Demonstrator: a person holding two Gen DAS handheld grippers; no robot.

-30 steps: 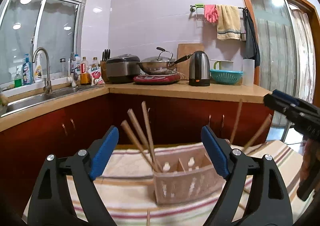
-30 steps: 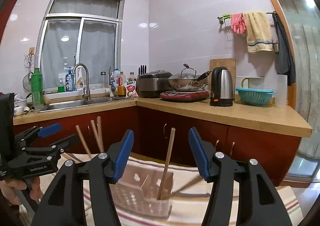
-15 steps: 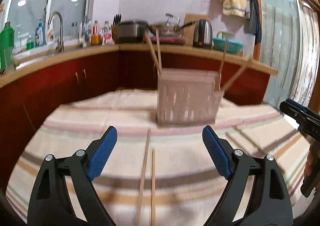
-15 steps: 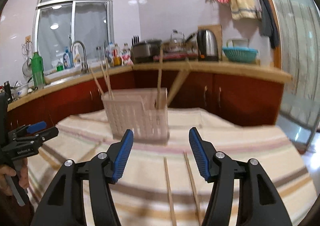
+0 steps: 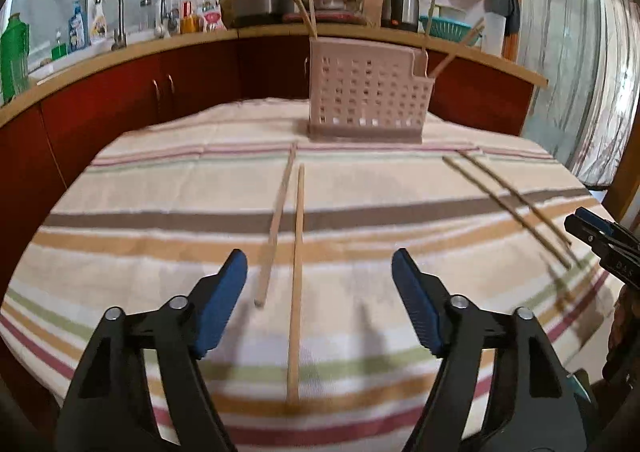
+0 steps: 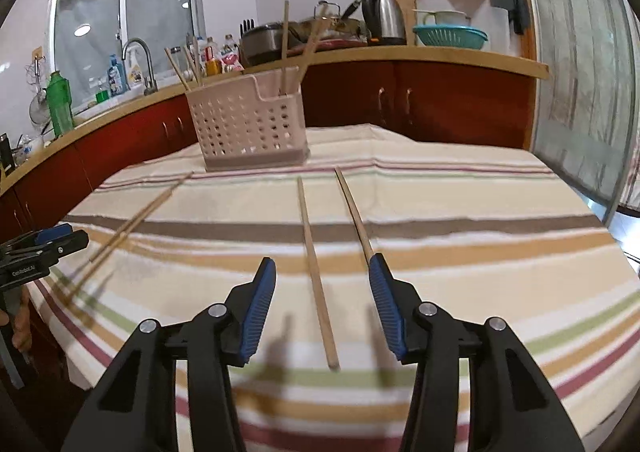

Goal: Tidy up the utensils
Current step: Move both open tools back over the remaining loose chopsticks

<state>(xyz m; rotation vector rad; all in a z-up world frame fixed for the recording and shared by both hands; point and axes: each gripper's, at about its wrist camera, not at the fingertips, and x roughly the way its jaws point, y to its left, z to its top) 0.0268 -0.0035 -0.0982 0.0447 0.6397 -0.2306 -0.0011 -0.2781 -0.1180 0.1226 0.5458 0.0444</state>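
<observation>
A pink slotted holder (image 5: pixel 370 92) stands at the far side of a tabletop draped in a striped cloth (image 5: pixel 168 188), with chopsticks poking upright and aslant from both of its ends; behind the holder runs a kitchen counter (image 6: pixel 440 56) carrying a kettle (image 6: pixel 385 25) and a teal colander (image 6: pixel 450 35), with a tap (image 5: pixel 112 12) off to the holder's left. On the cloth in front of the holder, nearer the cameras, lie two loose pairs of chopsticks. One pair (image 5: pixel 288 236) lies just ahead of the left gripper (image 5: pixel 319 304), whose jaws are spread wide and hold nothing; the longer stick of that pair reaches back between the blue pads (image 5: pixel 218 306). The other pair (image 6: pixel 332 248) lies out from the holder's right end, with the right gripper (image 6: pixel 323 302) poised over it, jaws released and empty: one stick runs between the fingers, while its mate passes by the right-hand pad (image 6: pixel 386 308). In the right wrist view the left gripper shows at the frame's edge, well to the left of the holder and beside its own pair (image 6: pixel 132 220). Both grippers hang low above the cloth, on the side of the chopsticks away from the holder.
</observation>
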